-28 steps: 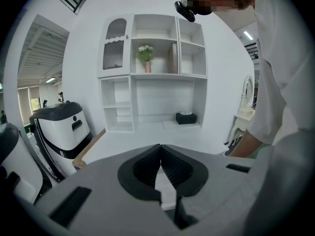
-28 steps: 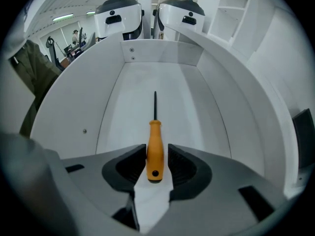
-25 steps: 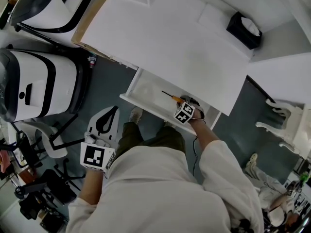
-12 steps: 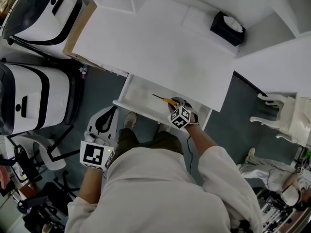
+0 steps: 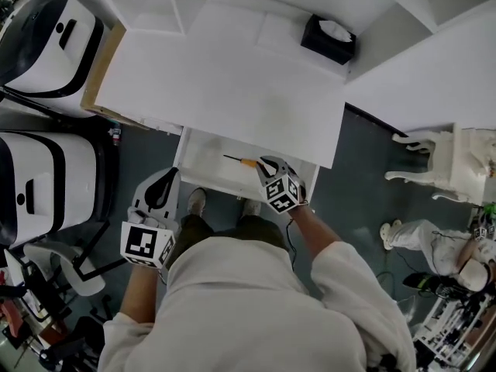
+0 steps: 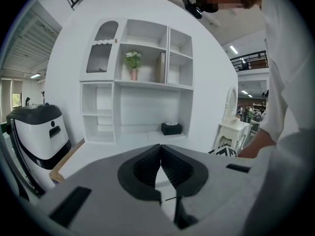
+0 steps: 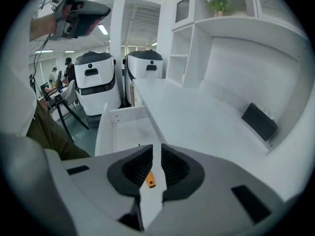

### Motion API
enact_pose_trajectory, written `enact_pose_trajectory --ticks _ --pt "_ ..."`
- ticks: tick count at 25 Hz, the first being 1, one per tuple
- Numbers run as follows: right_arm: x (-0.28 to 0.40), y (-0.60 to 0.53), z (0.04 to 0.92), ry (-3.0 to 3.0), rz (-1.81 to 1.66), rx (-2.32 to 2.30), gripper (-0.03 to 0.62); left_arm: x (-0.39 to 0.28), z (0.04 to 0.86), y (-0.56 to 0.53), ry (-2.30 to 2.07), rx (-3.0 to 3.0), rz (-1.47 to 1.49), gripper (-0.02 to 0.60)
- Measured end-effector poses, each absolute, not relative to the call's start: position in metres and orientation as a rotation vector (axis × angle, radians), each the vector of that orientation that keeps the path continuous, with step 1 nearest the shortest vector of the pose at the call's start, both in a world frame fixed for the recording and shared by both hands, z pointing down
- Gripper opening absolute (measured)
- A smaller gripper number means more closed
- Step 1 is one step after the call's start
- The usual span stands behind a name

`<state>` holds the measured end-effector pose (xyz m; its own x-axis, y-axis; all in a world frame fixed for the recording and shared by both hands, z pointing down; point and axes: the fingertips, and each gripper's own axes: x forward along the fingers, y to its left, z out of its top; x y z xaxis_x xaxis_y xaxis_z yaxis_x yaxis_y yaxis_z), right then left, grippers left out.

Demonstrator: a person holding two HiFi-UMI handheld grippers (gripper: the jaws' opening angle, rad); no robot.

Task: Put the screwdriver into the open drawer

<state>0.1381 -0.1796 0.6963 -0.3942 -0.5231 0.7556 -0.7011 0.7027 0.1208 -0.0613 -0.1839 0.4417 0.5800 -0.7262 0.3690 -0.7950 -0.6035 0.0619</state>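
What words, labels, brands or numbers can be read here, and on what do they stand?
None can be read.
The cube at the left and the cube at the right carry only black-and-white squares, no letters.
The white machines and black box show no legible print.

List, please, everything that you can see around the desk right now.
desk: one, white, centre
drawer: one, white, open under the desk's front edge
screwdriver: one, orange handle, lying in the drawer
tissue box: one, black, back of the desk
shelf unit: one, white, behind the desk
vase of flowers: one, pale, on an upper shelf
machines: two, white with black trim, floor left of the desk
small table: one, white, floor right of the desk
left tongs: one, grey, shut and empty, left of the drawer
right tongs: one, grey, over the drawer, jaws closing on nothing
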Motion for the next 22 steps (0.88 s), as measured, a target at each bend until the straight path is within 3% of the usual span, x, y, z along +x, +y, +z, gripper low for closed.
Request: enact_pose_trajectory --ticks 9,22 --pt "0.16 -0.171 0.621 -2.157 0.275 1.2 0.006 -0.04 0.436 -0.192 -1.17 2.665 0.43 0.005" --pt "0.19 -0.156 0.526 -2.24 0.252 1.528 0.005 -0.014 0.438 -0.196 -1.075 2.733 0.429 0.005"
